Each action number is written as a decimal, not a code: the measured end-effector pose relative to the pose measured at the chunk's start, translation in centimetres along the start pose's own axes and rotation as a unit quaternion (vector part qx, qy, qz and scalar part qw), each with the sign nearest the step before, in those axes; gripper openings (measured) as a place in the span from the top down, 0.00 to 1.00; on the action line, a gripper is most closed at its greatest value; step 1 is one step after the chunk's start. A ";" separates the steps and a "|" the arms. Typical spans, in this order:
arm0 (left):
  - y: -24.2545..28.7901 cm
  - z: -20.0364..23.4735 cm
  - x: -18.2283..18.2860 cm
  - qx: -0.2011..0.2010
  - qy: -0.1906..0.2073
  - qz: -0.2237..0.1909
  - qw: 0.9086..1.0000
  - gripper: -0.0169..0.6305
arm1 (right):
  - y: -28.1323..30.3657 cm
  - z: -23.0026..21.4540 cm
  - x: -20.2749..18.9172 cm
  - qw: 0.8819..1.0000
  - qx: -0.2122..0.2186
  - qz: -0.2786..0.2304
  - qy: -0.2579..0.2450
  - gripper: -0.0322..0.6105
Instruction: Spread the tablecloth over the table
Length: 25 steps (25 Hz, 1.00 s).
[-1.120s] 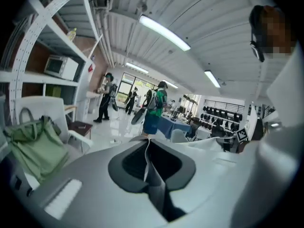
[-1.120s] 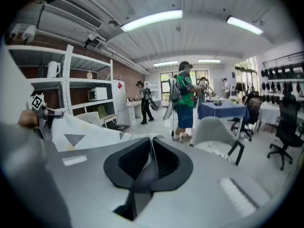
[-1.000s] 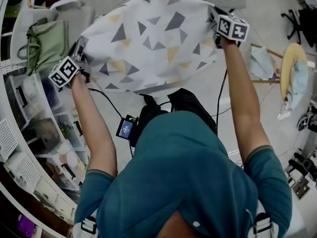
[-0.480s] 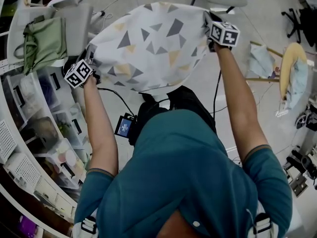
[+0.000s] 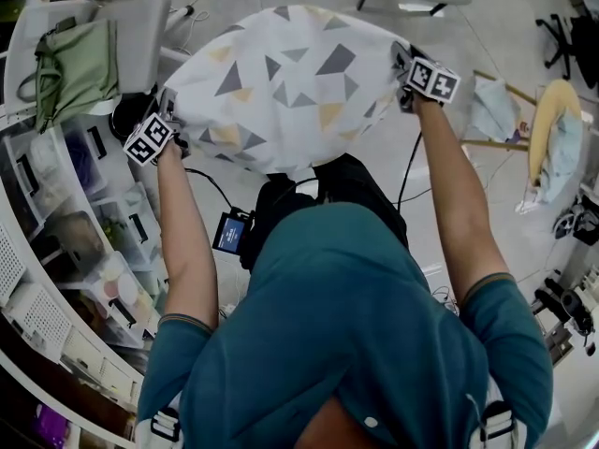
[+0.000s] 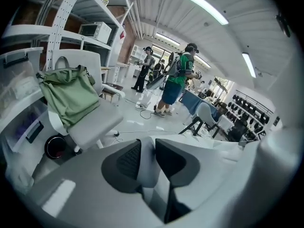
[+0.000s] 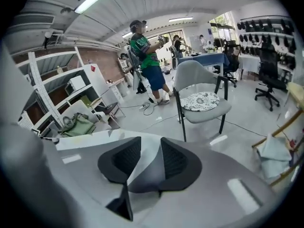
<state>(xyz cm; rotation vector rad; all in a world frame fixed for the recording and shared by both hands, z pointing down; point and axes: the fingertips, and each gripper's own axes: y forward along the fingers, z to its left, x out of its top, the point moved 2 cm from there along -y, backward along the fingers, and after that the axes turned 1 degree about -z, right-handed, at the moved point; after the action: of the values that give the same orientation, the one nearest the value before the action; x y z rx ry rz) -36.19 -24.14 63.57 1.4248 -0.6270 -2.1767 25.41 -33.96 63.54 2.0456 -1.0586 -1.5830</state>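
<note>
The white tablecloth [image 5: 281,82] with grey and yellow triangles billows in front of me and hides whatever lies beneath it. My left gripper [image 5: 168,112] holds its left corner and my right gripper [image 5: 404,61] holds its right corner. In the left gripper view a fold of the tablecloth [image 6: 71,184] fills the gap of the left gripper [image 6: 148,158]; those jaws have just been opening, and the fold still touches both pads. In the right gripper view a bunched fold of the tablecloth [image 7: 228,175] is pinched in the right gripper [image 7: 148,161].
A white chair [image 5: 140,26] with a green bag [image 5: 75,68] stands at far left, above curved shelving [image 5: 56,251] full of boxes. A grey chair [image 7: 202,101] is beyond the cloth. A wooden rack [image 5: 552,129] stands at right. People [image 6: 175,80] stand in the background.
Both grippers have come down with the cloth. The left one has also shifted inward, towards the right of the head view. The cloth's billow has sunk and flattened somewhat.
</note>
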 end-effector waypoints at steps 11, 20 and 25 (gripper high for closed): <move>-0.5 0.4 -1.9 0.006 -0.017 0.021 1.000 0.87 | 0.1 -1.8 -2.1 0.998 -0.049 0.051 0.007 0.85; -0.6 2.2 -6.0 0.027 -0.025 0.075 0.996 0.87 | -0.4 -2.3 -7.2 0.991 -0.061 0.112 -0.032 0.85; 0.5 3.5 -7.0 0.029 -0.020 0.105 0.994 0.86 | 0.4 -3.2 -8.5 0.984 -0.069 0.148 -0.065 0.86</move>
<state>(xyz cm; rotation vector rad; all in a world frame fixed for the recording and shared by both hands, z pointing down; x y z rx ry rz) -36.84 -19.86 70.11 1.2838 -0.8226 -2.0421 27.42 -28.50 70.58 1.6271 -1.1995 -1.6007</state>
